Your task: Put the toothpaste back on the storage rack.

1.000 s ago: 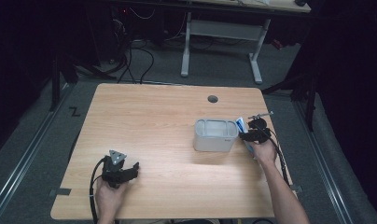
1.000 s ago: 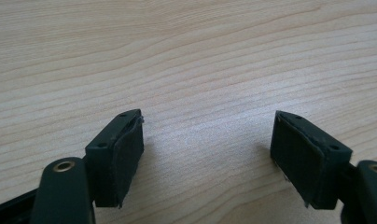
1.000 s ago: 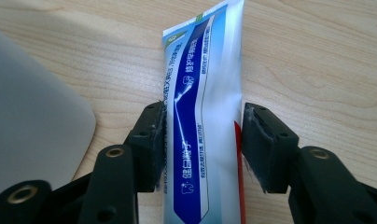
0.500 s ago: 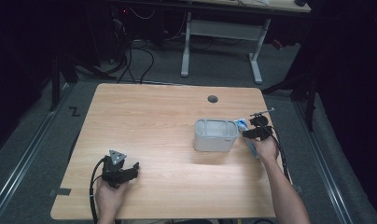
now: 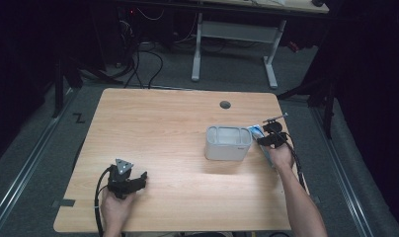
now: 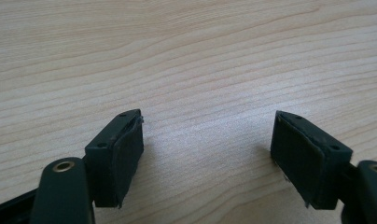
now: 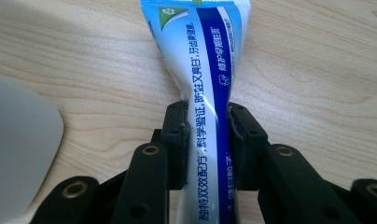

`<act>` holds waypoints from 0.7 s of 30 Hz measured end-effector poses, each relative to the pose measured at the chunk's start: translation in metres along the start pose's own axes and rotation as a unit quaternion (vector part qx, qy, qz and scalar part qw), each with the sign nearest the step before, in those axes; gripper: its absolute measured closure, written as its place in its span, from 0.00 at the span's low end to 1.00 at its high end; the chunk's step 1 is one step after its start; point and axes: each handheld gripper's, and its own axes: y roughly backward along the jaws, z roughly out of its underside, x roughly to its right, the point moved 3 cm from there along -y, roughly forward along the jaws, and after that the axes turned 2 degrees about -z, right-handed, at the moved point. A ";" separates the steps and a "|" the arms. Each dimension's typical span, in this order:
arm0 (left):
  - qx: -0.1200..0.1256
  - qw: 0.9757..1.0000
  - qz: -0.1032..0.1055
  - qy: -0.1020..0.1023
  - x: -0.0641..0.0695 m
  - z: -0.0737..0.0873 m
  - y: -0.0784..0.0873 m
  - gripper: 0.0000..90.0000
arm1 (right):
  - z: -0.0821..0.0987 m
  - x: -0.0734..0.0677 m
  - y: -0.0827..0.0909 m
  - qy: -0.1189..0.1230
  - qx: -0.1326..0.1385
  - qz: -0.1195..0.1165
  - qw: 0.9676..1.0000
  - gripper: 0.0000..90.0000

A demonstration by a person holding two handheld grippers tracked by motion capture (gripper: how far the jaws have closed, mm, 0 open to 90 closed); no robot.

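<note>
A blue and white toothpaste tube (image 7: 207,84) lies on the wooden table, pinched between the two black pads of my right gripper (image 7: 207,140); its jaws have just been closing onto the tube and squeeze it narrow. From above, the right gripper (image 5: 272,137) sits at the right of a white rectangular bin (image 5: 227,143), with the tube (image 5: 257,131) between them. My left gripper (image 5: 131,181) rests near the front left of the table, its pads wide apart over bare wood (image 6: 205,140), nothing between them.
The table (image 5: 168,128) has a round cable hole (image 5: 225,104) near its far edge. A corner of the white bin (image 7: 18,144) shows at the left of the right gripper view. A metal desk frame (image 5: 234,34) and cables stand on the floor beyond.
The right gripper's jaws have closed on the toothpaste tube beside the bin. The left hand and its gripper have stayed put.
</note>
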 end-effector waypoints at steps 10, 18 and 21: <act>0.000 1.000 0.000 -0.001 0.000 0.000 0.000 0.29 | 0.004 0.004 0.025 -0.006 0.023 -0.028 0.999 0.79; -0.002 1.000 0.000 -0.002 0.001 0.000 0.000 0.28 | 0.007 0.006 0.055 0.002 0.055 -0.045 0.997 0.80; -0.001 1.000 -0.001 -0.002 0.001 0.000 0.000 0.28 | 0.010 0.006 0.063 0.009 0.060 -0.050 0.997 0.81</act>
